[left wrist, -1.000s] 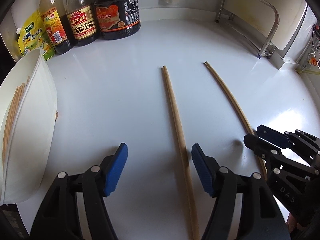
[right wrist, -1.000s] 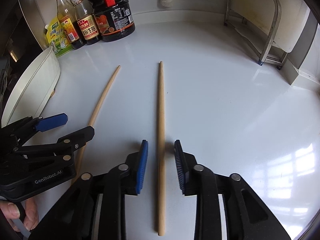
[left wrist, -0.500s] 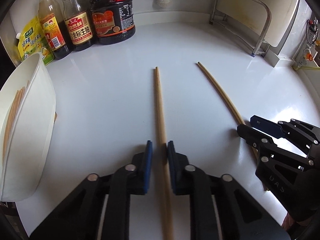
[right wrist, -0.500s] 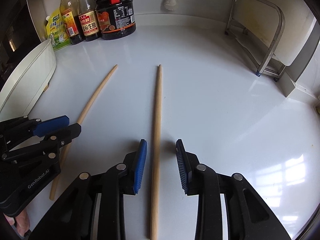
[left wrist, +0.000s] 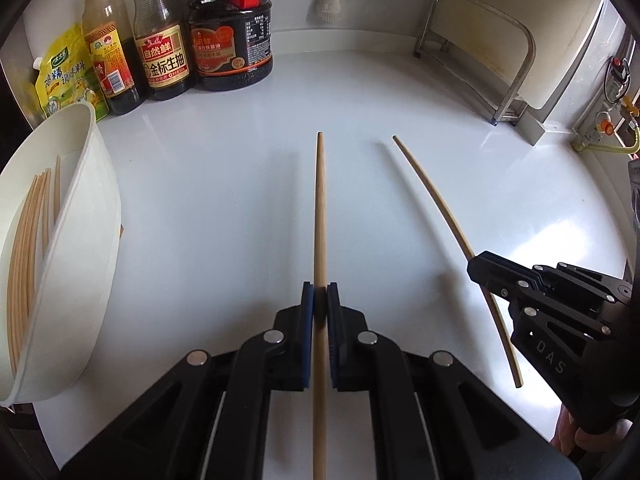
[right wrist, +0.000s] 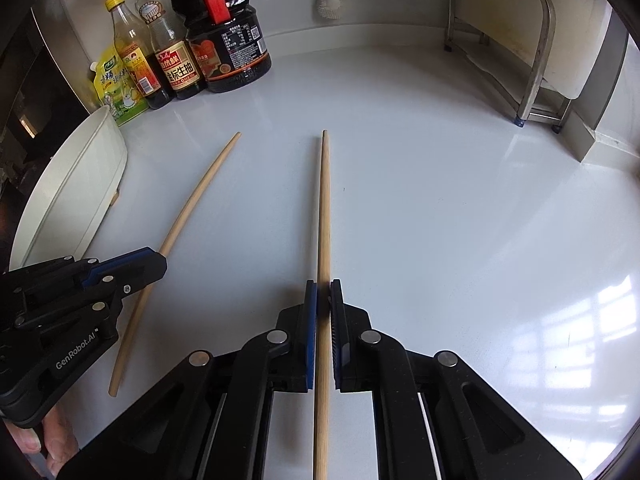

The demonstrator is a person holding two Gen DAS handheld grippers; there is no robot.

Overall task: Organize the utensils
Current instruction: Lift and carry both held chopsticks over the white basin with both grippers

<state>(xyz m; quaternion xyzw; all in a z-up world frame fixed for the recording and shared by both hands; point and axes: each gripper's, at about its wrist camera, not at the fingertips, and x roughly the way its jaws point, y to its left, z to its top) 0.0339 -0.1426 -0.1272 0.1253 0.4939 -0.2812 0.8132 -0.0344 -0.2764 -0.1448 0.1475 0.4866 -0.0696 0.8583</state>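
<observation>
Left claw (left wrist: 320, 300) is clamped on one chopstick (left wrist: 319, 208), right claw (right wrist: 323, 300) on the other (right wrist: 325, 200), both right of the white tub (left wrist: 100, 216). Lift level off the surface (left wrist: 224, 208), then lower tips-first beside the chopsticks already in the tub.

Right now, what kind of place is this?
Most likely a home kitchen counter: soy sauce bottles against the wall, a white countertop, and a white bin holding chopsticks.

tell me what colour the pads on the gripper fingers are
Blue, on black fingers; the pads show best in the right wrist view, clamped on a chopstick.
</observation>
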